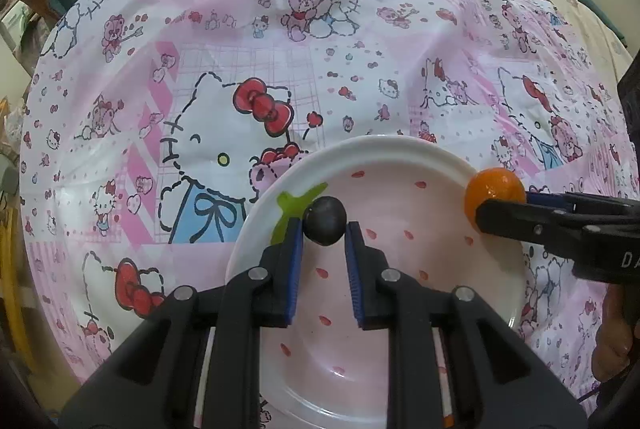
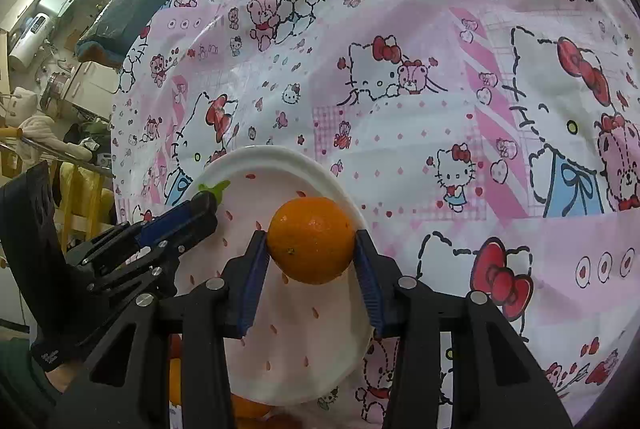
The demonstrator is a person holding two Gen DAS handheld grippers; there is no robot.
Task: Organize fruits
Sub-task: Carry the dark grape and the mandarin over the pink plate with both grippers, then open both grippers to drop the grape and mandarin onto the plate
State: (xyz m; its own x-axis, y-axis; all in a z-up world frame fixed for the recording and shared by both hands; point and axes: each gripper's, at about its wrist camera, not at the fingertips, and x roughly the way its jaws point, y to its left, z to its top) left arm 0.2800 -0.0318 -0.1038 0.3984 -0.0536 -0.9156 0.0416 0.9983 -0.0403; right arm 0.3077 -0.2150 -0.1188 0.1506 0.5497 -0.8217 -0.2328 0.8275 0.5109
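Fingers first: the left gripper (image 1: 324, 229) has its blue pads (image 1: 294, 261) pinched onto a small dark round fruit (image 1: 325, 220), dead center of the left wrist view, just over the plate. In the right wrist view, the right gripper (image 2: 311, 249) is clamped around an orange (image 2: 311, 240), both blue pads pressed against its sides.

The plate (image 1: 400, 153) is white with a pink strawberry-style inside, little red seed marks and a green leaf bit (image 1: 296, 203) painted near the rim. It fills the lower middle of the left wrist view and sits on a pink cartoon-cat tablecloth (image 1: 240, 69).

From the left camera, the orange (image 1: 494, 193) shows at the right side of the frame, right at the plate's outer rim, with the right gripper (image 1: 504, 207) coming in from the right edge. From the right camera, the left gripper (image 2: 206, 207) sits at the left, fingertips over the leaf end of the plate (image 2: 320, 169); the dark fruit itself is hidden there.

A few more orange fruits (image 2: 248, 407) peek out at the bottom of the right view, mostly covered by the gripper body. A black-gloved hand (image 2: 36, 269) holds the left gripper.
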